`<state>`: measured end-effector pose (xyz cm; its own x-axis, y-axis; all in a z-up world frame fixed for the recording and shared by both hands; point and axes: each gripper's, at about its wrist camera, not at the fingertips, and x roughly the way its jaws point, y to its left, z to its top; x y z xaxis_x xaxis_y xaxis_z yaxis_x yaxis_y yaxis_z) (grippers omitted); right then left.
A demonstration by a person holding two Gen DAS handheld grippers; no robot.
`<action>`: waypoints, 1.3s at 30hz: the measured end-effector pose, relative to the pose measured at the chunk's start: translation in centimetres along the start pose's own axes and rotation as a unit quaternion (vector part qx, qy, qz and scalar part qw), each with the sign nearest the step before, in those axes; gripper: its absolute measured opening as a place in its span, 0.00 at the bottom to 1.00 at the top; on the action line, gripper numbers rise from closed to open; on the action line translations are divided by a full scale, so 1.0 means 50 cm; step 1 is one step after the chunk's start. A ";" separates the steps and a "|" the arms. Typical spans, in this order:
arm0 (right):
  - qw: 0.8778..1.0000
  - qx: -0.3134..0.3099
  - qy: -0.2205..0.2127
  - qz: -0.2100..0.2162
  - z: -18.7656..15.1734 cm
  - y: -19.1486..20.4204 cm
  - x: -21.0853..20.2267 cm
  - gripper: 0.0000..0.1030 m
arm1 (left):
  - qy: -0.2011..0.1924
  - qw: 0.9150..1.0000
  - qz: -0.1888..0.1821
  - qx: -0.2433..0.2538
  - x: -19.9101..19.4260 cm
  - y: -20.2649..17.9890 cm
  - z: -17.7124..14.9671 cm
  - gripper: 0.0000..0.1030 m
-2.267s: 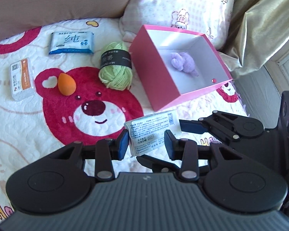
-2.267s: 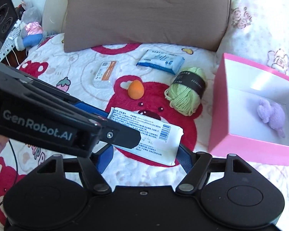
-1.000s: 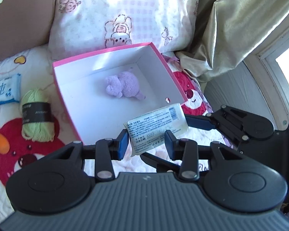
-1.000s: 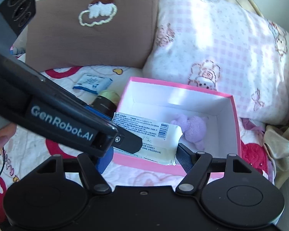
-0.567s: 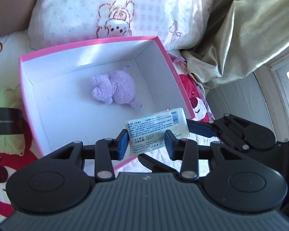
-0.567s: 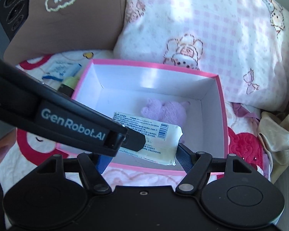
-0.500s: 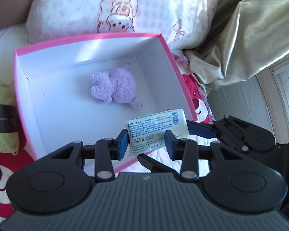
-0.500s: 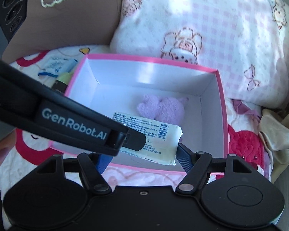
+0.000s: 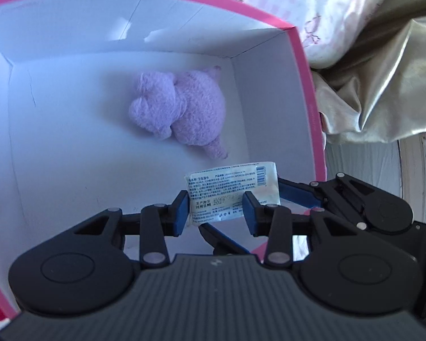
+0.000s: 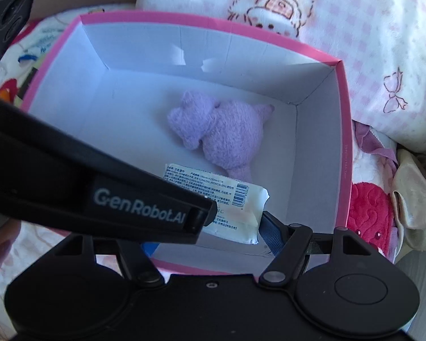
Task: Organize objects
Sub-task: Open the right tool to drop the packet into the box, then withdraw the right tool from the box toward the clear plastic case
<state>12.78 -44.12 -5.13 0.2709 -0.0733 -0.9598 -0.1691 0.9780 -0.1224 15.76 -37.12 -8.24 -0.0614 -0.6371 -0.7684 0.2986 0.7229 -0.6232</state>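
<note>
A white wipes packet (image 9: 233, 190) with printed text and a barcode hangs low inside the pink box (image 9: 306, 85), near its front right corner. My left gripper (image 9: 215, 211) is shut on the packet's near end. My right gripper (image 10: 210, 238) is shut on the same packet (image 10: 241, 199) across its length; its left finger is hidden behind the left gripper's black finger (image 10: 144, 204). A purple plush toy (image 9: 181, 110) lies on the box's white floor, just beyond the packet. In the right wrist view, the plush (image 10: 227, 130) sits mid-box and the pink rim (image 10: 213, 20) frames it.
A pink checked pillow (image 10: 355, 42) lies behind the box and a gold curtain (image 9: 383, 71) hangs to its right. The bear-print bedspread (image 10: 366, 204) shows beside the box. A person's finger (image 10: 0, 247) shows at the left edge.
Both grippers carried the packet from above the bedspread to over the pink box, then down into it. The plush and the box walls now fill both views.
</note>
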 end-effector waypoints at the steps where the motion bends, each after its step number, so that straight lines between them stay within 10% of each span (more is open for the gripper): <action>1: 1.000 -0.001 0.003 -0.002 0.003 -0.001 0.006 0.73 | 0.000 1.000 0.000 -0.003 0.005 0.002 -0.001 0.37; 21: 0.997 -0.032 0.015 -0.069 0.009 -0.002 0.045 0.79 | -0.016 1.000 0.003 0.007 0.042 -0.005 0.004 0.47; 39: 0.991 0.051 -0.122 -0.005 -0.077 0.040 -0.167 0.79 | -0.066 0.994 0.011 0.082 -0.237 -0.026 -0.049 0.52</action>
<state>6.54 -42.30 1.66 0.4944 -0.0454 -0.8680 -0.0723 0.9930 -0.0931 13.74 -29.85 1.33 0.0690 -0.6592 -0.7488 0.4501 0.6904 -0.5664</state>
